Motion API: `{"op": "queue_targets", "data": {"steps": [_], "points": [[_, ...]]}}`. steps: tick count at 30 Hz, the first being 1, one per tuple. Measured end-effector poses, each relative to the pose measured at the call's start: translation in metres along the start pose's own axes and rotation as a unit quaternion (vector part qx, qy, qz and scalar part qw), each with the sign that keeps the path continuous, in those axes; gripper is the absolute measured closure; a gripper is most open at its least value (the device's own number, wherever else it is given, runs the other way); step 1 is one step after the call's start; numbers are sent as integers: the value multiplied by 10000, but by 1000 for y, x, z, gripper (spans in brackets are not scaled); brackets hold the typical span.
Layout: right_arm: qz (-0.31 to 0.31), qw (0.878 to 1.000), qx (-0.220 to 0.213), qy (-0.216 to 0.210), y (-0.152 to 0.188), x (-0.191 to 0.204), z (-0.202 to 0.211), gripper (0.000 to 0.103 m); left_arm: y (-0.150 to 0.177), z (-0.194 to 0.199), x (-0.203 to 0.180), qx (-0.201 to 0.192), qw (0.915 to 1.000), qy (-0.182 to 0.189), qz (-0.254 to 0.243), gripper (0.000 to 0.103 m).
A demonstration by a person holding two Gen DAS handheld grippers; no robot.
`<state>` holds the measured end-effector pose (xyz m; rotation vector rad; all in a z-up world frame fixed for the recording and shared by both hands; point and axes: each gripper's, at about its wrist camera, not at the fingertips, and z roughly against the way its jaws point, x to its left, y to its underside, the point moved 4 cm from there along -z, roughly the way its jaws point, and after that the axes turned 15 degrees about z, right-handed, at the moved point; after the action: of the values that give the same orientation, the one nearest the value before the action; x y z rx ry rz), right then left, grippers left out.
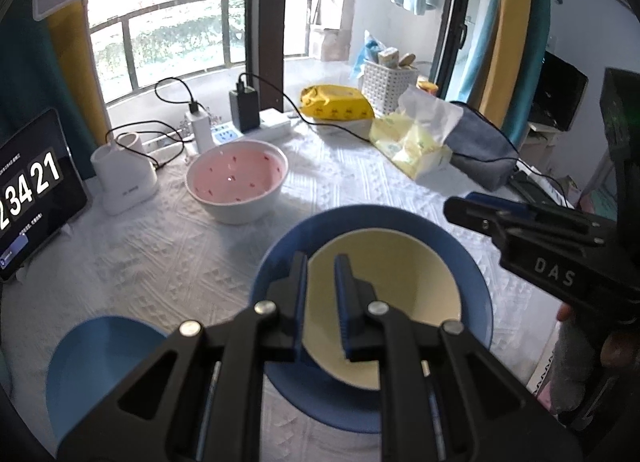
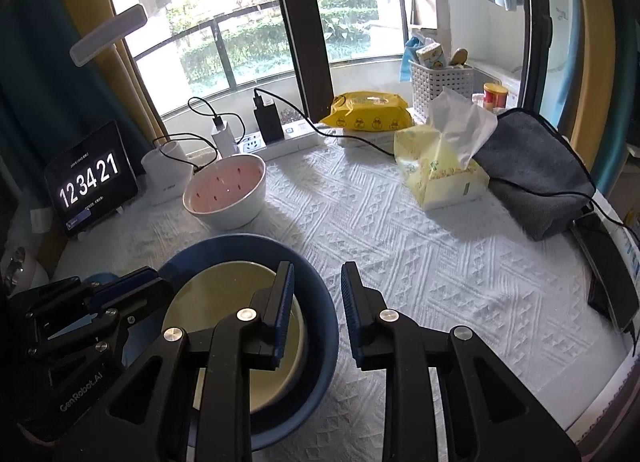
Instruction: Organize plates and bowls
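A glossy cream-yellow round bowl [image 1: 400, 294] sits nested inside a wider, deep-blue round bowl [image 1: 280, 274] at the near edge of the white textured table [image 1: 160, 254]. The left hand-held gripper [image 1: 321, 294] hovers over the cream bowl's left rim, its blue pads nearly closed on nothing. The right hand-held gripper [image 2: 317, 302] is parted and empty. A pink-lined white bowl [image 1: 237, 178] stands farther back, left; another blue bowl [image 1: 96, 362] lies near left.
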<state>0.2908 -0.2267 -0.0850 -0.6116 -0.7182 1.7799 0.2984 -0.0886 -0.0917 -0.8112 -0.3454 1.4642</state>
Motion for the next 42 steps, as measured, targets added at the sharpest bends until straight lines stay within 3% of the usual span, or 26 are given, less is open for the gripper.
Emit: {"op": "queue_targets", "data": {"steps": [17, 21, 34, 42], "points": [[481, 9981, -118, -379, -32, 6, -5, 77, -23, -4, 23, -55, 9975, -87, 693, 79], [638, 9972, -135, -356, -42, 5, -10, 77, -27, -6, 27, -108, 9971, -106, 752, 70], [906, 9941, -130, -575, -69, 1, -38, 77, -41, -22, 41, -200, 9934, -384, 1062, 59], [1028, 9918, -171, -735, -83, -1, -51, 77, -49, -36, 48, -151, 9913, -548, 1189, 58]]}}
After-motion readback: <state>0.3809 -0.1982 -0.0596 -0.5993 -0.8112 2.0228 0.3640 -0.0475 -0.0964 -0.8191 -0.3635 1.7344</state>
